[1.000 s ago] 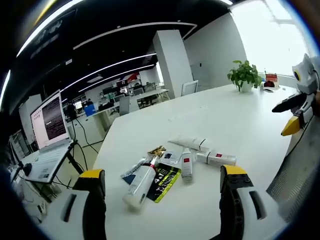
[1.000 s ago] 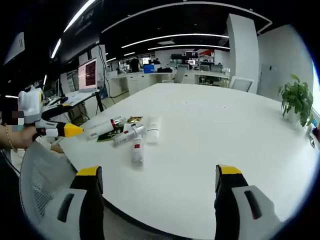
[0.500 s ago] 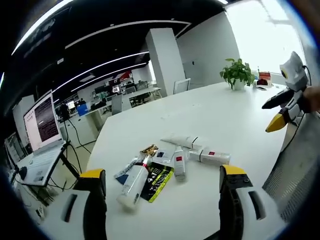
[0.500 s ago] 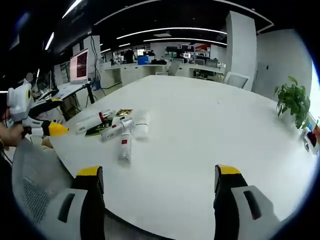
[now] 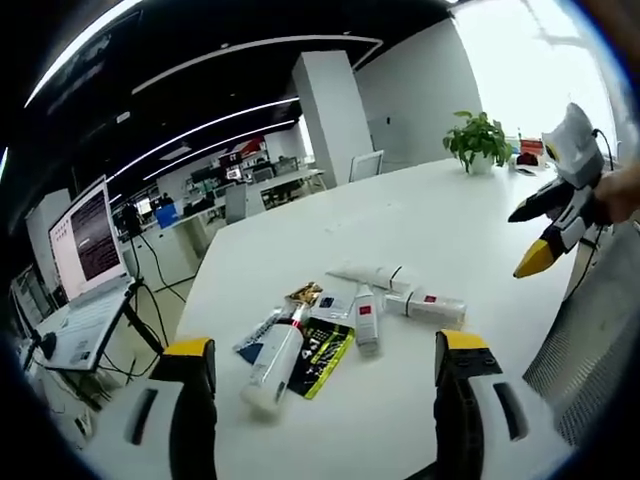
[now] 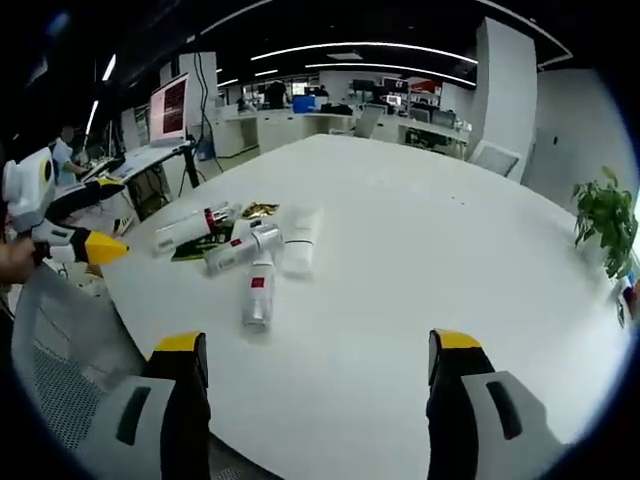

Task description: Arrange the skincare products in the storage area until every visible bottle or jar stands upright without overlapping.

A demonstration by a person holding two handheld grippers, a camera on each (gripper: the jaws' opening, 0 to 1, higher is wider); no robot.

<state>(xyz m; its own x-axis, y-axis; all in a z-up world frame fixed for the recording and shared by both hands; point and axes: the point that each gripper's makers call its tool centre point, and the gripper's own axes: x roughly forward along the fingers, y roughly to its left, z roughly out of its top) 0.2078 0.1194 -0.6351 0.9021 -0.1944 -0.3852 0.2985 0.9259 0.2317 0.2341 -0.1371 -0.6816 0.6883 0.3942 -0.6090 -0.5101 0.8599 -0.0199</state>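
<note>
Several skincare products lie flat in a cluster on the white table. A large white bottle rests on a black-and-green sachet. Beside it lie a small red-labelled bottle, a second red-labelled bottle and a white tube. My left gripper stands open just short of them, holding nothing. In the right gripper view the same cluster appears as the large bottle, two red-labelled bottles and the tube. My right gripper is open and well short of them.
A laptop stands on a desk to the left. A potted plant sits at the table's far end. A grey mesh chair is at the table's edge. The right gripper hovers over that edge, and the left gripper shows beside the cluster.
Both views have shifted with the hands. The right gripper has come lower and nearer the products. The products lie where they were.
</note>
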